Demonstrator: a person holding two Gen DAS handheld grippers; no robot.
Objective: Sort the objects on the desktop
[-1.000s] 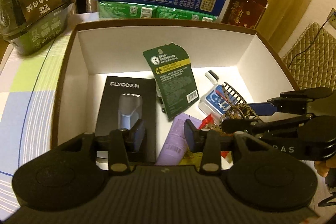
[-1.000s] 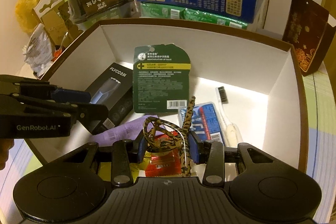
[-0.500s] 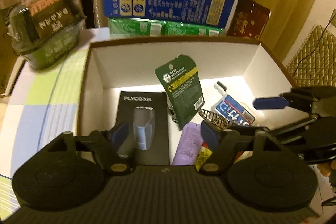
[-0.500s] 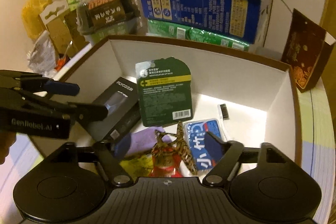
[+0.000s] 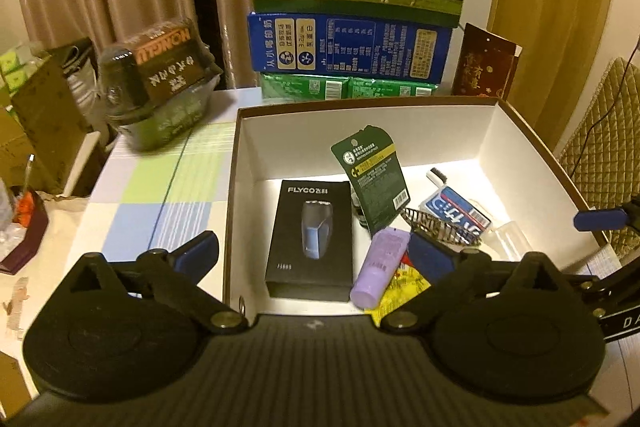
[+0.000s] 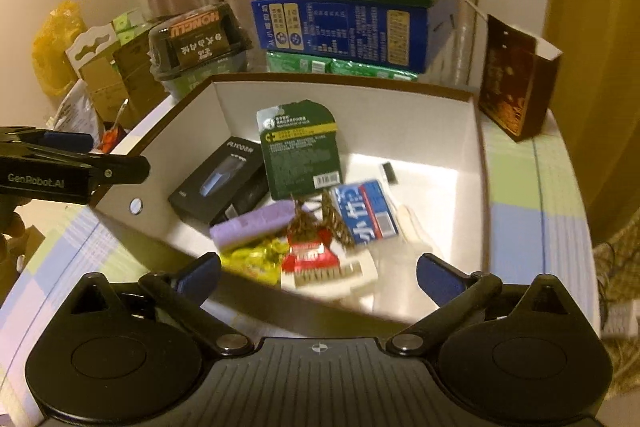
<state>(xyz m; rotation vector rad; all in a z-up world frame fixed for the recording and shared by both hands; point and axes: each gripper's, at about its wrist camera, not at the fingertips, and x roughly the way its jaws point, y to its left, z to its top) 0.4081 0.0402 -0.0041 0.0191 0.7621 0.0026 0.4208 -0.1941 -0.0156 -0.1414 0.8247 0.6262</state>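
White cardboard box w/ brown rim [image 5: 532,139] is sitting open on the checked tablecloth, holding all the sorted bits. Black FLYCO shaver box [image 5: 310,237] is lying flat at the box's left side. Green blister card [image 5: 374,177] is leaning upright mid-box. Lilac tube [image 5: 380,267] is lying just right of the shaver box, resting over a yellow packet [image 6: 252,259] & red packet [image 6: 310,255]. Leopard-print hair clip [image 5: 438,227] is sitting betw. tube & blue toothpaste box [image 5: 456,209]. Toothbrush [image 6: 394,195] is lying along the toothpaste's far side.
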